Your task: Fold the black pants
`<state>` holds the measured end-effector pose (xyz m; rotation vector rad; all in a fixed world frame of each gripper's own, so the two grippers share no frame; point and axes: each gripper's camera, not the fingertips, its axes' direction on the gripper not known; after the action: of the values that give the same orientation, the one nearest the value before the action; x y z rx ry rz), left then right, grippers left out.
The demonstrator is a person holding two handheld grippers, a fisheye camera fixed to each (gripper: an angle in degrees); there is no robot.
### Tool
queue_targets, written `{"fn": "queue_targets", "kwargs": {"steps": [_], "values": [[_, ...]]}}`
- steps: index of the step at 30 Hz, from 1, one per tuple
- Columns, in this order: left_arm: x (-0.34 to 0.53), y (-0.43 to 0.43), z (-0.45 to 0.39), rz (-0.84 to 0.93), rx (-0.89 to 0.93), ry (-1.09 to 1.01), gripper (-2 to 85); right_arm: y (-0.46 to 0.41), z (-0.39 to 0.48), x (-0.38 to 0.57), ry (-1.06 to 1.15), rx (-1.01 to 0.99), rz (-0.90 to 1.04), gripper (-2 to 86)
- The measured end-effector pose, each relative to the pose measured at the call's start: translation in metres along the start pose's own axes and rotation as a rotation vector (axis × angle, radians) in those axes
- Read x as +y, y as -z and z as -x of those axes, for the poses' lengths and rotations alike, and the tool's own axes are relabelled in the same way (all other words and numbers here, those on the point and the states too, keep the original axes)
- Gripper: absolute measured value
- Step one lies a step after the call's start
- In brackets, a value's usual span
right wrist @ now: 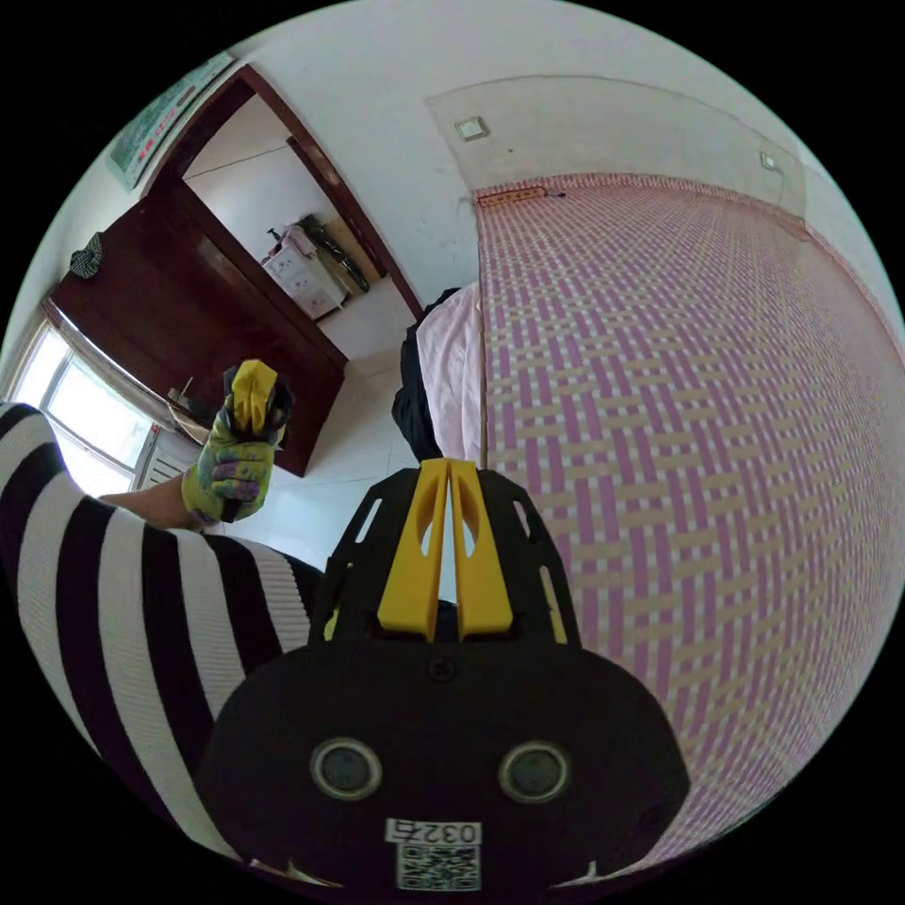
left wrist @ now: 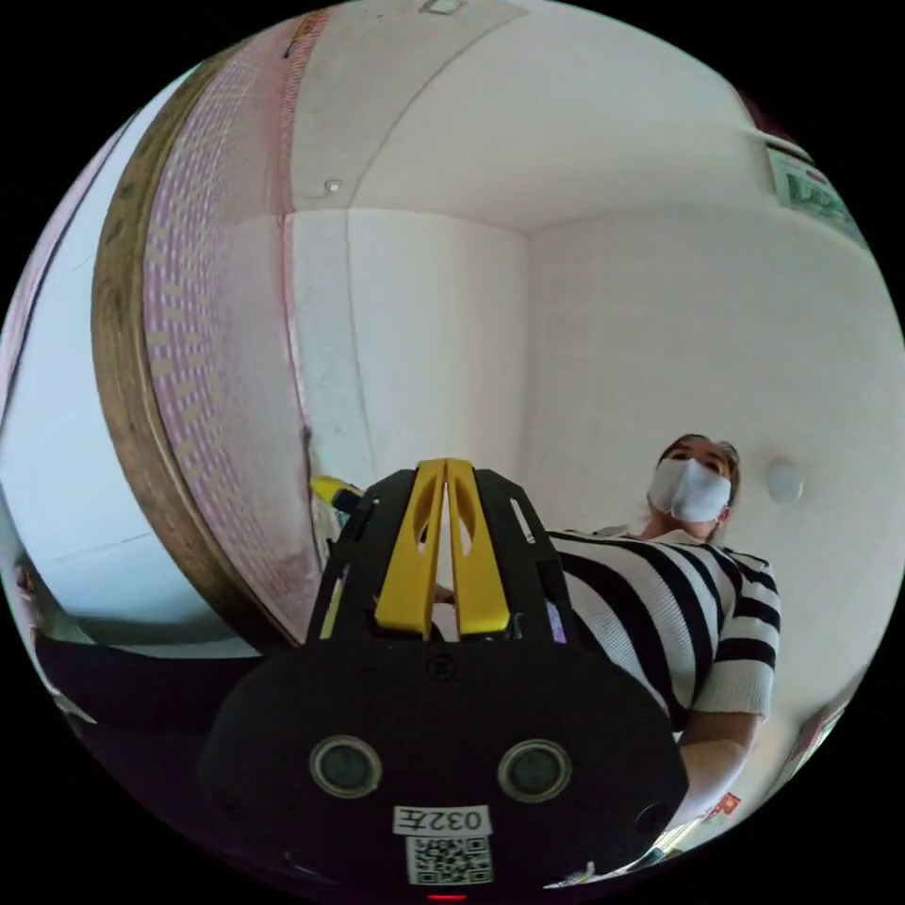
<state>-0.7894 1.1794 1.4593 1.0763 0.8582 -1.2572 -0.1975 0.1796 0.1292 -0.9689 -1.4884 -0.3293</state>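
Observation:
My left gripper [left wrist: 445,464] points up at a white wall corner, its yellow jaws shut on nothing. In the right gripper view my right gripper [right wrist: 449,464] is also shut and holds nothing, aimed along the edge of a pink woven mat [right wrist: 679,415]. A dark garment [right wrist: 408,386], possibly the black pants, hangs at the mat's far edge beside a pale pink cloth [right wrist: 452,368]. A gloved hand [right wrist: 226,471] holds the left gripper [right wrist: 253,382] up in the air, away from the cloth. A dark cloth [left wrist: 123,679] lies low at the left in the left gripper view.
A person in a black-and-white striped top [left wrist: 679,613] stands close behind the grippers. The mat's wooden edge [left wrist: 127,396] rises at the left. A dark wooden wardrobe [right wrist: 189,311], an open doorway [right wrist: 302,236] and white floor [right wrist: 320,471] lie beyond.

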Motion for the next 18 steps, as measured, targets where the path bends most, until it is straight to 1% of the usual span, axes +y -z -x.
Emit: {"fn": "queue_targets", "kwargs": {"steps": [1, 2, 4, 6, 8, 9, 11, 12, 14, 15, 17, 18], "values": [[-0.018, -0.003, 0.006, 0.025, -0.076, 0.001, -0.9, -0.005, -0.006, -0.015, 0.02, -0.003, 0.004, -1.0], [-0.034, -0.004, 0.014, 0.024, -0.115, 0.007, -0.8, -0.008, -0.014, -0.031, 0.025, -0.015, 0.01, -1.0], [-0.058, -0.001, 0.027, -0.002, -0.152, 0.028, -0.6, -0.006, -0.026, -0.053, 0.019, -0.055, -0.02, -1.0], [-0.081, 0.007, 0.042, -0.07, -0.14, 0.02, -0.1, -0.003, -0.036, -0.072, 0.011, -0.078, -0.05, -1.0], [-0.107, 0.019, 0.066, -0.165, -0.125, 0.05, 2.9, -0.003, -0.048, -0.091, -0.007, -0.077, -0.053, -1.0], [-0.113, 0.022, 0.072, -0.183, -0.13, 0.064, 4.1, -0.003, -0.051, -0.096, -0.014, -0.078, -0.05, -1.0], [-0.139, 0.038, 0.098, -0.212, -0.237, 0.145, 9.3, 0.003, -0.056, -0.108, -0.035, -0.077, -0.056, -1.0], [-0.145, 0.043, 0.105, -0.211, -0.269, 0.165, 10.1, 0.005, -0.057, -0.111, -0.037, -0.071, -0.058, -1.0], [-0.169, 0.075, 0.133, -0.267, -0.383, 0.241, 13.1, 0.008, -0.058, -0.117, -0.06, -0.031, -0.053, -1.0], [-0.175, 0.084, 0.14, -0.28, -0.408, 0.265, 13.7, 0.008, -0.059, -0.119, -0.073, -0.022, -0.049, -1.0], [-0.2, 0.122, 0.166, -0.324, -0.553, 0.346, 14.2, 0.009, -0.062, -0.122, -0.154, -0.002, -0.038, -1.0], [-0.206, 0.13, 0.172, -0.322, -0.593, 0.37, 14.3, 0.009, -0.062, -0.123, -0.178, 0.002, -0.037, -1.0]]}}
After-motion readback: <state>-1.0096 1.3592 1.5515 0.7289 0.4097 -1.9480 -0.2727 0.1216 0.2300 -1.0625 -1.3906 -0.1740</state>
